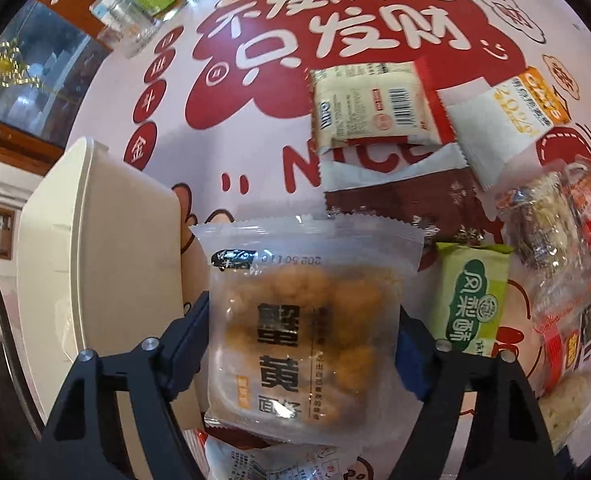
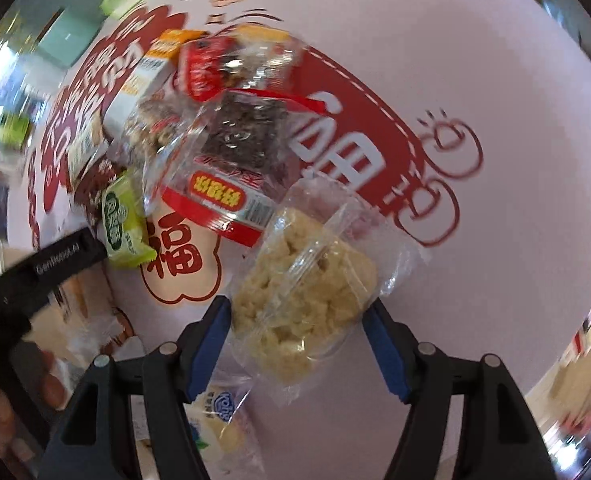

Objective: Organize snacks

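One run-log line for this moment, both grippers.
left gripper: closed on frosted snack packet | right gripper: closed on clear-wrapped pale cake | white bin: left of packet

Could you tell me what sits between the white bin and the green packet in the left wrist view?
The frosted snack pack, flanked by the left gripper, lies between the white bin and green packet.

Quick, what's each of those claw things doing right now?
Left gripper: closed on the frosted snack packet.
Right gripper: around the clear packet of pale crumbly cake; whether it grips cannot be told.
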### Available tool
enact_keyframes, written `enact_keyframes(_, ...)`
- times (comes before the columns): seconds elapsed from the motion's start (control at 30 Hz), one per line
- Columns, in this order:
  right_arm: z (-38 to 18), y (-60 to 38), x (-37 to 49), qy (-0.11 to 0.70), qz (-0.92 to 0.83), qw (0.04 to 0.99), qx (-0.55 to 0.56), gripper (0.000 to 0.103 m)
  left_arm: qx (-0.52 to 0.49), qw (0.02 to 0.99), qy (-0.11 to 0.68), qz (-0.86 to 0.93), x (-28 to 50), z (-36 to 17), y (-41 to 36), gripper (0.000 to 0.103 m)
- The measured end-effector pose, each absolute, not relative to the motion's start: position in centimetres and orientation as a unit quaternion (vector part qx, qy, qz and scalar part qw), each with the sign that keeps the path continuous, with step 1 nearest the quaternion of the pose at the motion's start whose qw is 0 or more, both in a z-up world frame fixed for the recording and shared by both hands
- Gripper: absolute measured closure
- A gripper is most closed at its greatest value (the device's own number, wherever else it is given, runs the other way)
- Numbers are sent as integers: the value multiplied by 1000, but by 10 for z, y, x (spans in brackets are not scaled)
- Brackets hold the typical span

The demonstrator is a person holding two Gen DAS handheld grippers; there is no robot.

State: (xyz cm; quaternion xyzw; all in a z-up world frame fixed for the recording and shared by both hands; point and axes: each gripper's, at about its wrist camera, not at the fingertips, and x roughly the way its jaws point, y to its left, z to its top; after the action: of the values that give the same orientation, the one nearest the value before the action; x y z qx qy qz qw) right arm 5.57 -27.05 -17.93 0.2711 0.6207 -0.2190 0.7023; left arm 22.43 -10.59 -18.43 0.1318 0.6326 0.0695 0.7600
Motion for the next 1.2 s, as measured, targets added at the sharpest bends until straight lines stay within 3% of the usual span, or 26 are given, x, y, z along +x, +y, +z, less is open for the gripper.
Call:
enact_keyframes(0.1, -177, -264, 59, 613, -211, 724, 236, 46, 133, 768, 624, 58, 215, -183, -112, 37)
enact_keyframes(0.2, -175, -266, 56, 607, -193, 738, 222, 47, 130, 774, 618, 36, 205, -179, -112, 42)
enact_keyframes(0.4, -161, -270, 42, 595, -165, 754, 225, 48, 99, 778, 620, -30, 176, -154, -101, 42)
enact_keyframes(0.6, -121, -262, 28, 560, -137, 789, 213, 48, 65, 798, 589, -109, 138, -97, -81, 42)
enact_keyframes(0.87, -68, -237, 31, 515, -104, 826, 205, 48, 8, 842, 524, -130, 112, -21, 0, 42)
enact_keyframes(1.2, -12, -172, 43, 473, -37, 866, 160, 48, -33, 877, 478, -42, 85, 15, 114, 41)
